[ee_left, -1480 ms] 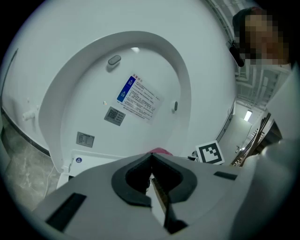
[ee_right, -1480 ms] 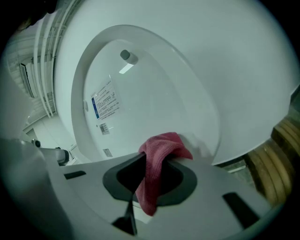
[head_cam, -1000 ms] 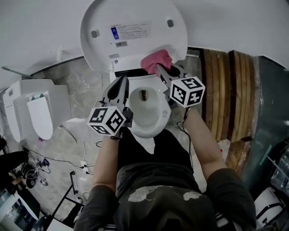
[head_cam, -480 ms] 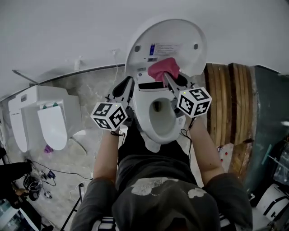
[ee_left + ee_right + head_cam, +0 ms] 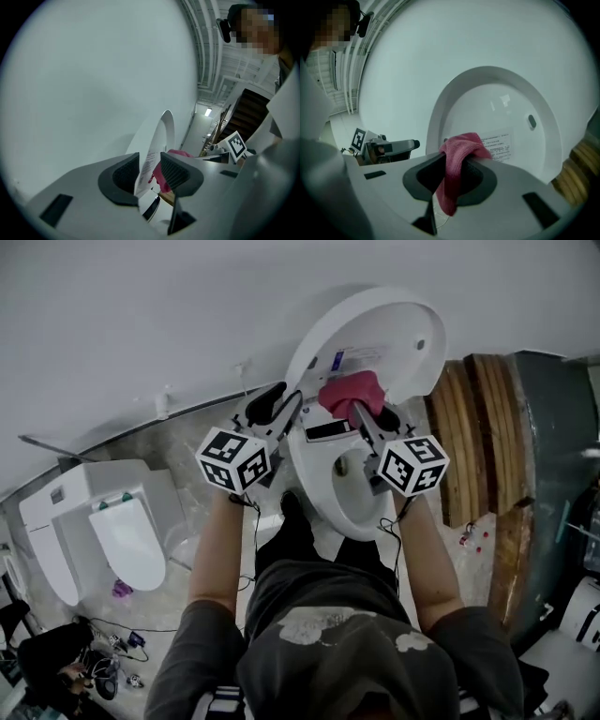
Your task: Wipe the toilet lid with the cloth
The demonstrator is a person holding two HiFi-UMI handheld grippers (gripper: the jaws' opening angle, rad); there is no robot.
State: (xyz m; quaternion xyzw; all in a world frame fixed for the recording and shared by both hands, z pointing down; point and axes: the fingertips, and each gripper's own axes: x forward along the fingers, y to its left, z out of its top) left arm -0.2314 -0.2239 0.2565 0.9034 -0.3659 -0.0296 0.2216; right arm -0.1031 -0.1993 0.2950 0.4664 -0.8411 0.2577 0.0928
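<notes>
The white toilet lid (image 5: 394,329) stands raised, its label side facing me. My left gripper (image 5: 281,401) is at the lid's left edge. In the left gripper view, the thin lid rim (image 5: 161,131) runs between the jaws of the left gripper (image 5: 150,165), which have just been opening and do not press on it. My right gripper (image 5: 361,416) is shut on a pink cloth (image 5: 352,390), held against the lower part of the lid. In the right gripper view, the cloth (image 5: 457,154) drapes out of the right gripper (image 5: 452,172) in front of the lid (image 5: 501,108).
The toilet seat and bowl (image 5: 352,498) lie below the grippers. A second toilet (image 5: 112,531) stands at the left. Wooden slats (image 5: 478,427) are at the right. Cables (image 5: 112,643) lie on the floor at lower left. A plain wall rises behind the lid.
Both grippers have risen from beside the bowl toward the raised lid. The left one now straddles the lid's left edge. The cloth stays in the right gripper.
</notes>
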